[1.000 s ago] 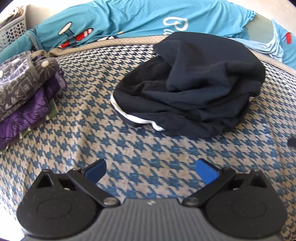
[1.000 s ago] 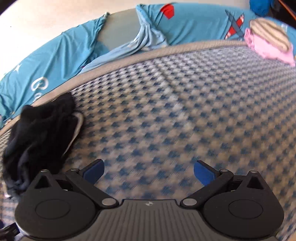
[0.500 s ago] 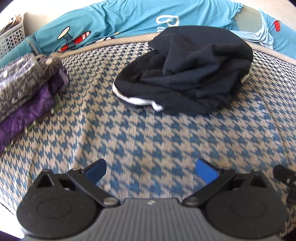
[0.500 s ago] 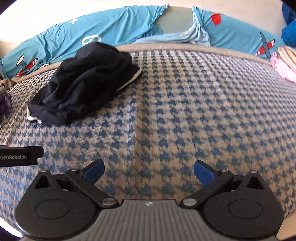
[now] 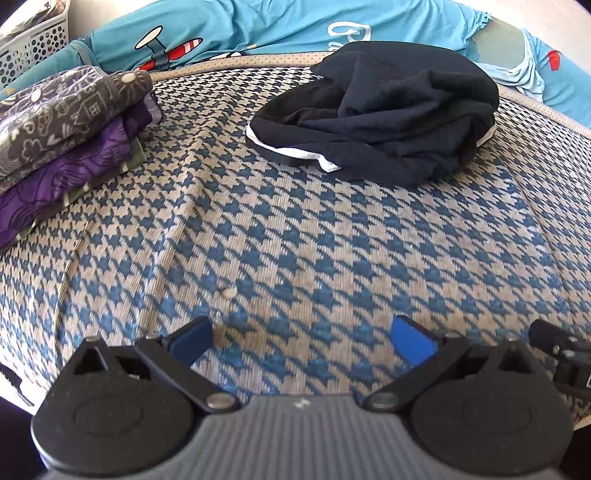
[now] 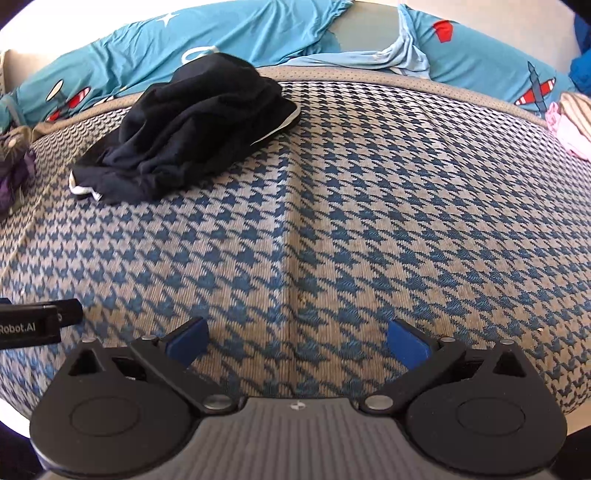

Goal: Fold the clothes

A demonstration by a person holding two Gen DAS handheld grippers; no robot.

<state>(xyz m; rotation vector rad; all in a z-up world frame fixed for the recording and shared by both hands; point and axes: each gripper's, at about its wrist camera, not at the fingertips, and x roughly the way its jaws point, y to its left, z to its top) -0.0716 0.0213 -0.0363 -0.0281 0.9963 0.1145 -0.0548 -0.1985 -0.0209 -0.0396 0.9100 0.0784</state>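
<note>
A crumpled black garment [image 5: 373, 110] with a white hem lies in a heap at the far side of the blue-and-beige houndstooth surface [image 5: 295, 240]. In the right wrist view the same black garment [image 6: 184, 125] sits far left. My left gripper [image 5: 301, 341] hovers open over the near edge, well short of the heap, nothing between its blue pads. My right gripper [image 6: 295, 341] is also open and empty, over bare houndstooth cloth [image 6: 369, 221] to the right of the heap. Each gripper's body shows at the edge of the other's view.
A stack of folded clothes [image 5: 62, 129], grey patterned on purple, sits at the left. A turquoise airplane-print sheet [image 5: 240, 26] runs along the back. A white perforated basket [image 5: 33, 40] stands far left. Pink and striped clothes [image 6: 570, 125] lie at the far right.
Both grippers have pulled back toward the near edge, so the black heap sits farther off. The right gripper swung left, bringing the heap fully into its view. Jaws stayed open.
</note>
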